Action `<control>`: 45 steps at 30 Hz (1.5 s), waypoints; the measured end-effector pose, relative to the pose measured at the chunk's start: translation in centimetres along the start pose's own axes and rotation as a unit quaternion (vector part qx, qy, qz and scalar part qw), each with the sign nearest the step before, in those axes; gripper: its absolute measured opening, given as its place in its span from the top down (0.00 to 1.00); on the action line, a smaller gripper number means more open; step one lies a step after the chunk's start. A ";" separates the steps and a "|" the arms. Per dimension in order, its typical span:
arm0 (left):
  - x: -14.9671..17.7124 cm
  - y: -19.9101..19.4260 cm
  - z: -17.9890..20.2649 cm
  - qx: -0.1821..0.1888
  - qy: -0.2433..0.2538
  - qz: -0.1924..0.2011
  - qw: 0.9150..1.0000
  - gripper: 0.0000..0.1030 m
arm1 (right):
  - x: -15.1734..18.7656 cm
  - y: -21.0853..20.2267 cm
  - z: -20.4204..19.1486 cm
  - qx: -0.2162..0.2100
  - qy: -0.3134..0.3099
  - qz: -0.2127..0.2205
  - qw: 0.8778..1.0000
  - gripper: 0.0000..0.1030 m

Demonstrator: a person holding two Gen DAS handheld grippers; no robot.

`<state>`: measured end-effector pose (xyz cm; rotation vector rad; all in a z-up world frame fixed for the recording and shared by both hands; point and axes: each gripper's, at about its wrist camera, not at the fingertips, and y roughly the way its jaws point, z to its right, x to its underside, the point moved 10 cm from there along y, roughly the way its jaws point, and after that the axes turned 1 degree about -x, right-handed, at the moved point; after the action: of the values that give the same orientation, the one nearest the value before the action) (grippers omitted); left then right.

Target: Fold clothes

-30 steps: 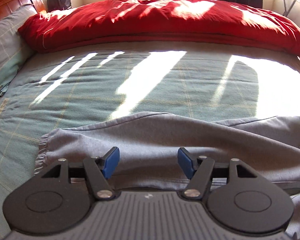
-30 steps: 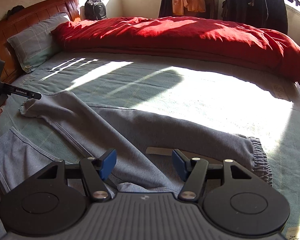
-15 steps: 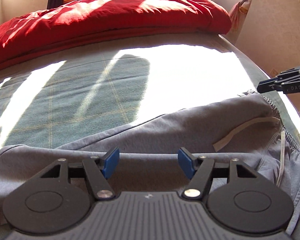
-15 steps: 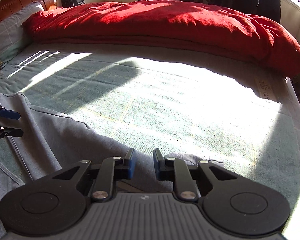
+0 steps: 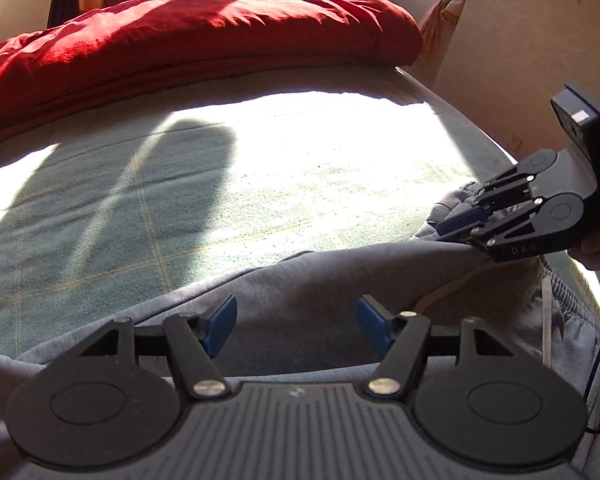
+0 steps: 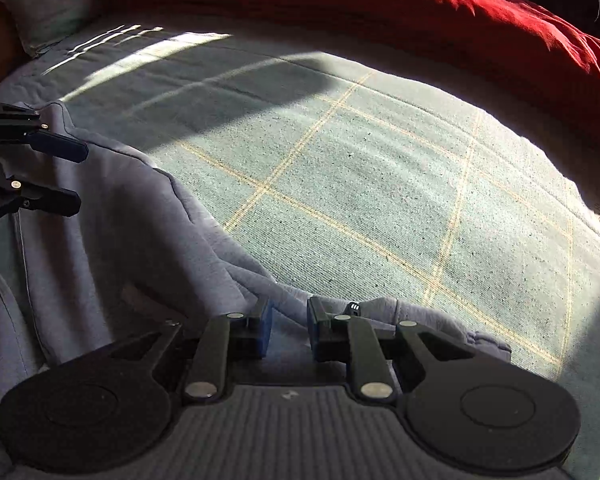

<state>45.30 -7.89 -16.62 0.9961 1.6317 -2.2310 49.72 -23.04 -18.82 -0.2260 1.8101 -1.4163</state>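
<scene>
Grey sweatpants (image 5: 308,280) lie across the near side of the bed, and also show in the right wrist view (image 6: 112,240). My left gripper (image 5: 296,326) is open just above the grey cloth, holding nothing. It shows at the left edge of the right wrist view (image 6: 74,174). My right gripper (image 6: 289,330) is shut on the waistband end of the sweatpants. In the left wrist view it (image 5: 450,230) pinches the lifted grey cloth at the right. A pale drawstring (image 5: 440,296) hangs by the waistband.
A green checked bed sheet (image 6: 360,168) covers the bed. A red duvet (image 5: 188,40) is bunched along the far side. A pillow (image 6: 48,4) lies at the far left. A wall (image 5: 520,52) stands past the right bed edge.
My right gripper has closed on the waistband and dropped low to the bed. My left gripper has swung right along the pants and stays open.
</scene>
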 end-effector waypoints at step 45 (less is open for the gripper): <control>5.4 2.3 1.4 0.008 0.028 -0.041 0.999 0.21 | -1.8 1.1 -2.6 0.039 -0.265 -0.038 0.963 0.99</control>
<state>41.93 -8.88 -21.51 1.0219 1.7115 -2.2916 49.48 -19.64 -18.84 -0.5797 1.3129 -1.3181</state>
